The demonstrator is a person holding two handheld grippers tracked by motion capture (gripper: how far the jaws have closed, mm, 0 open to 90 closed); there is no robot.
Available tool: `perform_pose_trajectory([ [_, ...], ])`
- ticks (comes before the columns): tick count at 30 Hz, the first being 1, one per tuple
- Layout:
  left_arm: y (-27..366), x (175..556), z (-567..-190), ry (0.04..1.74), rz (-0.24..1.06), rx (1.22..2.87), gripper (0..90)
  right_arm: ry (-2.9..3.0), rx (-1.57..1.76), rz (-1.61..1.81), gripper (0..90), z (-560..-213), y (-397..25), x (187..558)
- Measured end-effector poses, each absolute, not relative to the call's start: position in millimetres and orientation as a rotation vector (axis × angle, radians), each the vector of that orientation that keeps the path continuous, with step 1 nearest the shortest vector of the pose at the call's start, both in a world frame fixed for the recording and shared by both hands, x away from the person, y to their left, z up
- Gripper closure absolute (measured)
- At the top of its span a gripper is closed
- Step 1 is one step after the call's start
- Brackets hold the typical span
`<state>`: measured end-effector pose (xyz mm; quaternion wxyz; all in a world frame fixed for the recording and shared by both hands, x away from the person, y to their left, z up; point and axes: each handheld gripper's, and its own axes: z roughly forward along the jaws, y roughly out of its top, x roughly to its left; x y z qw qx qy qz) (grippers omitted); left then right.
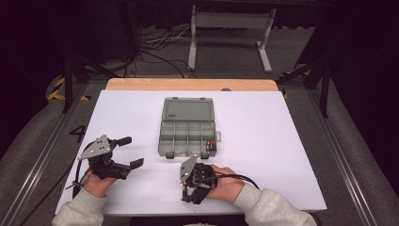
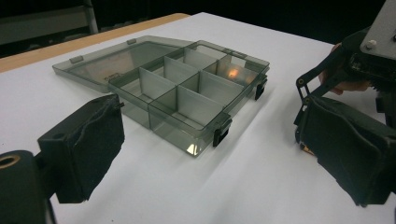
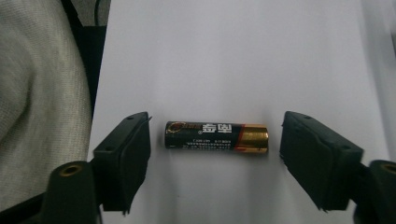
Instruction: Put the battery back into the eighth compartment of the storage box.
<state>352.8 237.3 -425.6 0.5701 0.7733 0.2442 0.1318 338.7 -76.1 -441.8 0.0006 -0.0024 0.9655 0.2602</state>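
Observation:
A black and gold AA battery [image 3: 216, 136] lies on its side on the white table. My right gripper [image 3: 215, 149] is open, with one jaw off each end of the battery and neither touching it. In the high view the right gripper [image 1: 190, 195] points down at the table near the front edge and covers the battery. A clear grey compartment box [image 1: 188, 136] lies open mid-table, its lid [image 1: 187, 109] flat behind it. A few batteries [image 1: 210, 145] sit in its front right compartment. My left gripper [image 1: 131, 151] hovers open and empty left of the box [image 2: 187, 93].
The white table sheet [image 1: 263, 132] has bare room to the right and left of the box. A wooden strip [image 1: 188, 84] runs along the far edge. My grey sleeve [image 3: 42, 93] is close beside the right gripper. The right gripper [image 2: 345, 60] also appears in the left gripper view.

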Motion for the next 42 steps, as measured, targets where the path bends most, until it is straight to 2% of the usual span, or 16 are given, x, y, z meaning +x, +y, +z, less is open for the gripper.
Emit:
perform_pose_trajectory([
  [1,237,353,-426,0.573,0.303,1.813,6.7,3.038,-0.021,0.811,34.2,-442,-76,339],
  [7,237,353,-426,0.574,0.303,1.816,6.7,3.031,-0.022,0.81,40.7,-441,-76,339],
  [15,238,353,-426,0.573,0.308,1.817,6.7,3.032,-0.048,0.791,41.4,-438,-76,340],
  [42,237,353,-426,0.57,0.308,1.814,6.8,2.956,-0.068,0.877,41.6,-382,-97,351],
])
